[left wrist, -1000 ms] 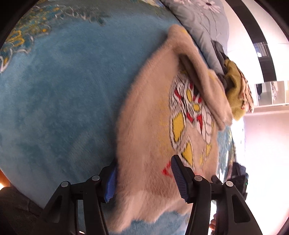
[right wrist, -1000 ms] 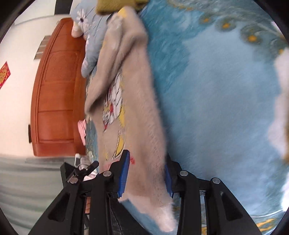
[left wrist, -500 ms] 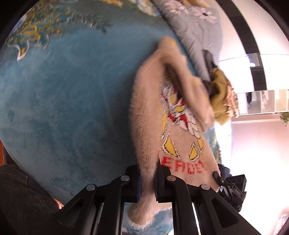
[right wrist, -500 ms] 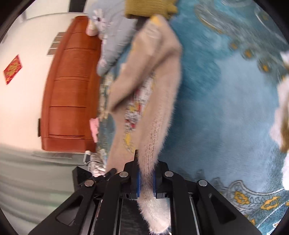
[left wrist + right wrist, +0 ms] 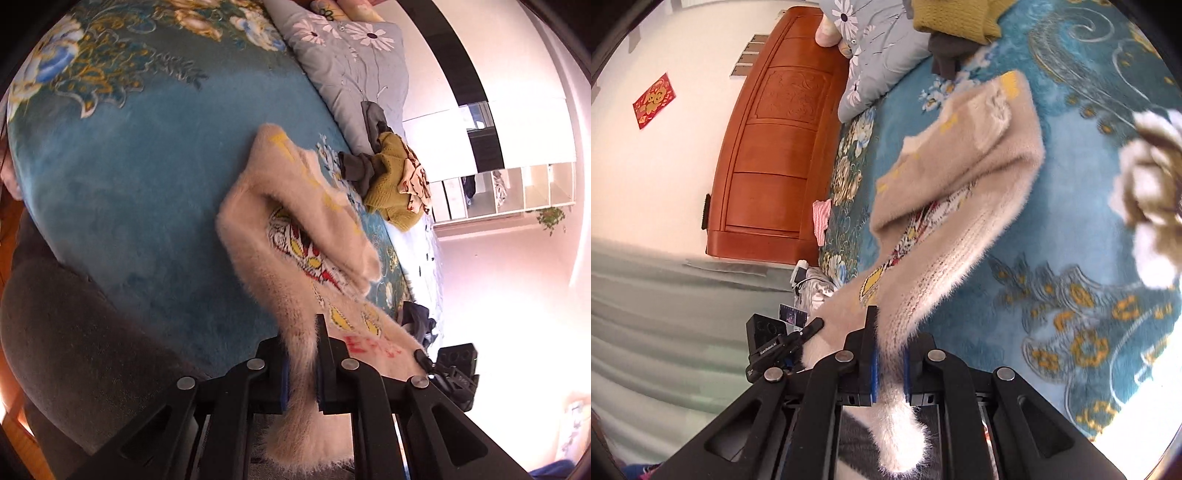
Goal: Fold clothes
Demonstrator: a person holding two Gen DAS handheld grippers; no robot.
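A fuzzy beige sweater (image 5: 295, 236) with a red, yellow and white print lies stretched over the blue floral bed cover (image 5: 129, 177). Its sleeve is folded across the print. My left gripper (image 5: 301, 365) is shut on one corner of the sweater's hem. My right gripper (image 5: 888, 363) is shut on the other hem corner of the sweater (image 5: 960, 192). The hem end is lifted off the bed between the two grippers; the far end rests on the cover. Each gripper shows at the edge of the other's view.
A pile of clothes, mustard knit (image 5: 391, 184) and dark grey, lies beyond the sweater beside a grey flowered pillow (image 5: 354, 62). A wooden headboard (image 5: 775, 147) stands at the bed's end. A white-and-brown fluffy item (image 5: 1152, 177) lies to the right on the cover.
Both grippers closed on the sweater's hem corners, then lifted and pulled the hem back toward me. The sweater now stretches out and its near end hangs off the bed cover.
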